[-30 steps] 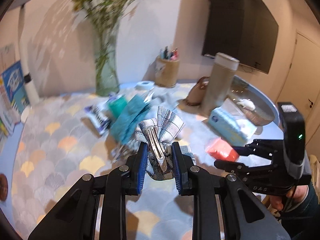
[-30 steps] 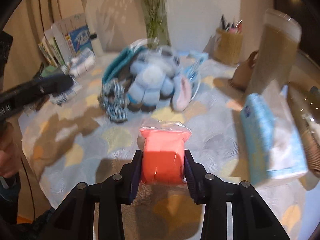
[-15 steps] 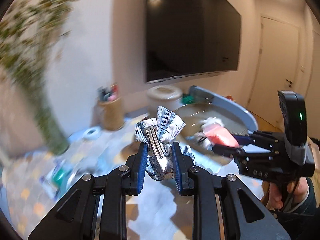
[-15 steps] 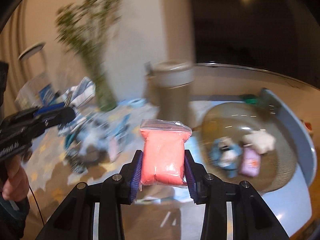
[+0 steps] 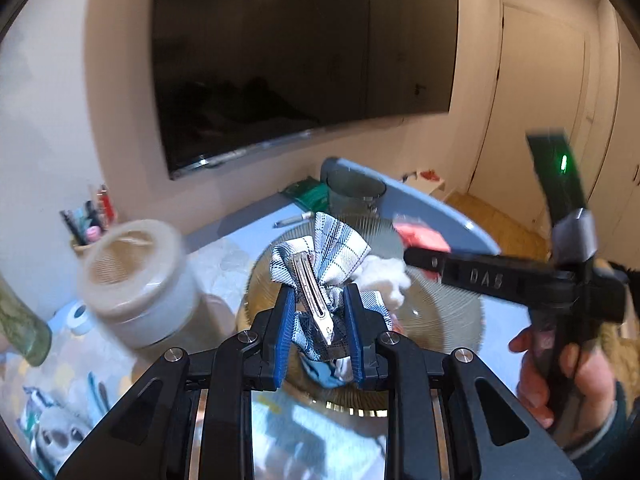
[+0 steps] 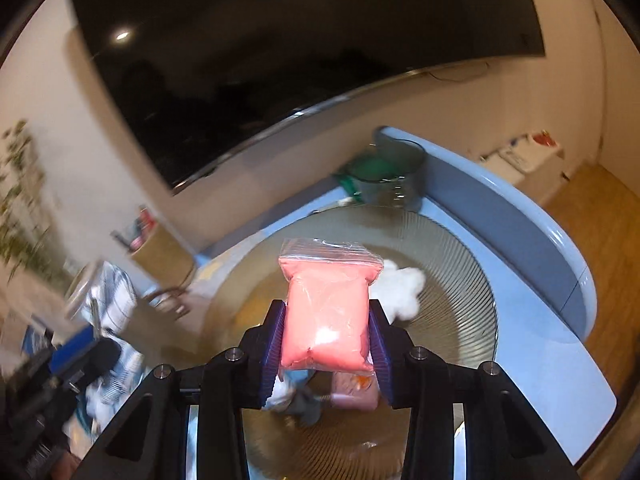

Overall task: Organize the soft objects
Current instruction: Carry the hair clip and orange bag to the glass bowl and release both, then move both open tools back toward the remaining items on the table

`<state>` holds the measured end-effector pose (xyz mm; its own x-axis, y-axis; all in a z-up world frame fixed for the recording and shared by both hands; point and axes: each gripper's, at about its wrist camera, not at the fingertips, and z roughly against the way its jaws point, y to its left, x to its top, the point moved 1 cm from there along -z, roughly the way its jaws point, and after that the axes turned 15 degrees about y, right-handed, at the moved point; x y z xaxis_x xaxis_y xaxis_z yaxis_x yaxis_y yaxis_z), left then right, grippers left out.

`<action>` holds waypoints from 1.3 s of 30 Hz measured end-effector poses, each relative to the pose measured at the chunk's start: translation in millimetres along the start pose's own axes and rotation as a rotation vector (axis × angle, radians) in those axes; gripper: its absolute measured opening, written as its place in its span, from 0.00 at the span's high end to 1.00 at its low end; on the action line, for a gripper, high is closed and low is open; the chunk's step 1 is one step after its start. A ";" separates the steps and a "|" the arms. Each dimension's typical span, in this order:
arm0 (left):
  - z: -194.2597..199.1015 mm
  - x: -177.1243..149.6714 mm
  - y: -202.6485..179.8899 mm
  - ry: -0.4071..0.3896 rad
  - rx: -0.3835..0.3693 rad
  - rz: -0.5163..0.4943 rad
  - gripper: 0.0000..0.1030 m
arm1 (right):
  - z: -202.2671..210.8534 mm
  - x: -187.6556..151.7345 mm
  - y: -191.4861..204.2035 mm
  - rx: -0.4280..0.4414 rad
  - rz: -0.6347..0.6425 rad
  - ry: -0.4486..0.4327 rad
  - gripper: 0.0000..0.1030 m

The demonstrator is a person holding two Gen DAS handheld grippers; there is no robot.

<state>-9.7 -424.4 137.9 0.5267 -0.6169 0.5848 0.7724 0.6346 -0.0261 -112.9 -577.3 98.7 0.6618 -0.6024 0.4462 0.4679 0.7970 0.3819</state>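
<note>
Blue surface (image 6: 520, 216), ribbed bowl (image 6: 460, 280) holding white plush (image 6: 404, 288), right tool (image 6: 326, 344) pinching pink bag (image 6: 326, 312) above bowl, left tool (image 5: 319, 328) pinching plaid bow clip (image 5: 320, 256) over bowl.

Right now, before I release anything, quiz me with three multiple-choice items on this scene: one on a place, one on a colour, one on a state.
1. Where does the white fluffy item lie?
A. In the ribbed round tray
B. On the floor
C. In the pen cup

2. What colour is the filled zip bag in the right hand-held gripper?
A. Green
B. Pink
C. Black

3. What state is the left hand-held gripper in?
A. Open and empty
B. Out of view
C. Shut on the plaid bow clip

Key: 1 A, the white item rests on the tray's ribbed surface; 2 B, the bag's filling shows pink through clear plastic; 3 C, blue pads press the bow's fabric from both sides.
</note>
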 end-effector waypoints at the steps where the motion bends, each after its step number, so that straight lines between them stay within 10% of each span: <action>1: -9.8 2.9 -2.6 0.009 0.010 0.000 0.79 | -4.1 5.8 -2.9 0.001 -0.007 0.004 0.62; 8: -38.4 12.0 -16.0 -0.031 0.127 -0.005 0.63 | -21.4 35.1 -6.6 0.069 -0.052 0.041 0.48; 18: -27.8 1.1 -11.7 0.012 0.038 0.025 0.59 | -9.1 21.1 -10.9 0.111 -0.046 0.032 0.37; 37: 102.0 -97.7 7.8 -0.067 -0.052 -0.030 0.55 | 44.8 -52.7 60.7 0.066 0.141 -0.018 0.37; 39: 120.8 -110.6 17.4 -0.100 -0.030 -0.022 0.37 | 52.9 -64.1 81.6 0.050 0.193 -0.035 0.37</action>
<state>-97.4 -288.9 170.6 0.4726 -0.5798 0.6637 0.7945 0.6061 -0.0362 -148.1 -476.0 144.1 0.7150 -0.4406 0.5427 0.3042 0.8951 0.3260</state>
